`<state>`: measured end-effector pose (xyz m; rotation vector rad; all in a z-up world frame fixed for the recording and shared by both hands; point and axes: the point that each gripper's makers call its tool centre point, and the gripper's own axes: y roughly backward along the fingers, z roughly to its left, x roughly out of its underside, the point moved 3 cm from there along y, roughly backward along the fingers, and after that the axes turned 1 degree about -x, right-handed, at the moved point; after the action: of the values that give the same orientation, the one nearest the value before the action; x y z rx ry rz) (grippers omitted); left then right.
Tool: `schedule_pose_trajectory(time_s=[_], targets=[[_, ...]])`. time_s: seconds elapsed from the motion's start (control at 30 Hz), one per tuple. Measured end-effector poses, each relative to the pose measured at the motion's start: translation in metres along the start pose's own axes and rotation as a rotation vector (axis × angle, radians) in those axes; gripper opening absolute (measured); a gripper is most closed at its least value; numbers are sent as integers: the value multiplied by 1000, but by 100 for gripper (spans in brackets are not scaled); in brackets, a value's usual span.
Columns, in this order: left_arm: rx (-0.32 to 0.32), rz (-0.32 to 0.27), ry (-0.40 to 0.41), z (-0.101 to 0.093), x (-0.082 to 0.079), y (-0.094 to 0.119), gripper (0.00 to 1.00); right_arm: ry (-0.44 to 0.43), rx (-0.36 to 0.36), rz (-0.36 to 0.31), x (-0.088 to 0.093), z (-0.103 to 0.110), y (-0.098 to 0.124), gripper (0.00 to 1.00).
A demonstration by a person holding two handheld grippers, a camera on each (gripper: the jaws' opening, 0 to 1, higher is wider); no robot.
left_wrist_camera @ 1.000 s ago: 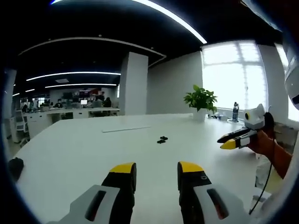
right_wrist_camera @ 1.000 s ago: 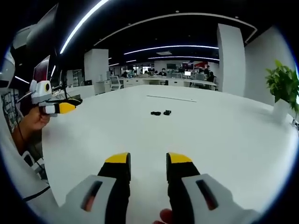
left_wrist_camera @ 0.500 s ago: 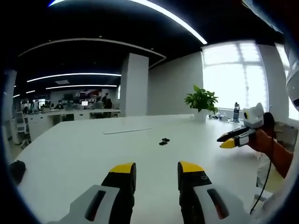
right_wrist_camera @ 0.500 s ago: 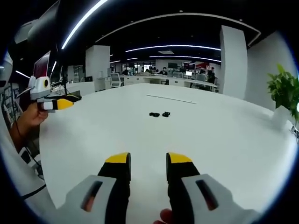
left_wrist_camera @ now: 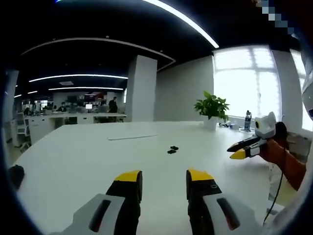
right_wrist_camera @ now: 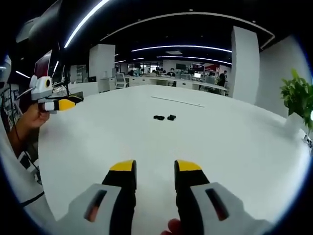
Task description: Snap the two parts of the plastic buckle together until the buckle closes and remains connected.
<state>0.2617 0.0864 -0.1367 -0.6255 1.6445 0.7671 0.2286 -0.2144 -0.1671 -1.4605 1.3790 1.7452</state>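
Two small black buckle parts (left_wrist_camera: 171, 149) lie a short gap apart near the middle of the white table (left_wrist_camera: 73, 166). In the right gripper view the same buckle parts (right_wrist_camera: 164, 117) sit side by side, well beyond my jaws. My left gripper (left_wrist_camera: 164, 177) hovers open above the table's near side, nothing between its yellow-tipped jaws. My right gripper (right_wrist_camera: 155, 168) is likewise open and holds nothing. In the left gripper view the right gripper (left_wrist_camera: 244, 149) comes in from the right, held by a hand. The left gripper (right_wrist_camera: 57, 104) shows at the left of the right gripper view.
A long thin white strip (left_wrist_camera: 132, 136) lies on the table beyond the buckle parts. A potted plant (left_wrist_camera: 211, 106) and a bottle (left_wrist_camera: 246, 120) stand at the far right edge. A dark object (left_wrist_camera: 14, 174) sits at the table's left edge. Office desks and people fill the background.
Both views have shifted slightly with the hands. The buckle parts lie where they were, and both grippers stay open.
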Motion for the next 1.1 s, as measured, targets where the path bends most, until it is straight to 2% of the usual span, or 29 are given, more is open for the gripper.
schedule_pose_trajectory(time_s=[0.37, 0.73, 1.1], targets=[[42, 14, 47, 4, -5, -12, 35, 4, 5, -5, -9, -11, -9, 30], [66, 32, 24, 2, -12, -30, 35, 19, -10, 9, -18, -21, -32, 30], [50, 26, 8, 8, -16, -41, 35, 59, -11, 18, -32, -32, -46, 30]])
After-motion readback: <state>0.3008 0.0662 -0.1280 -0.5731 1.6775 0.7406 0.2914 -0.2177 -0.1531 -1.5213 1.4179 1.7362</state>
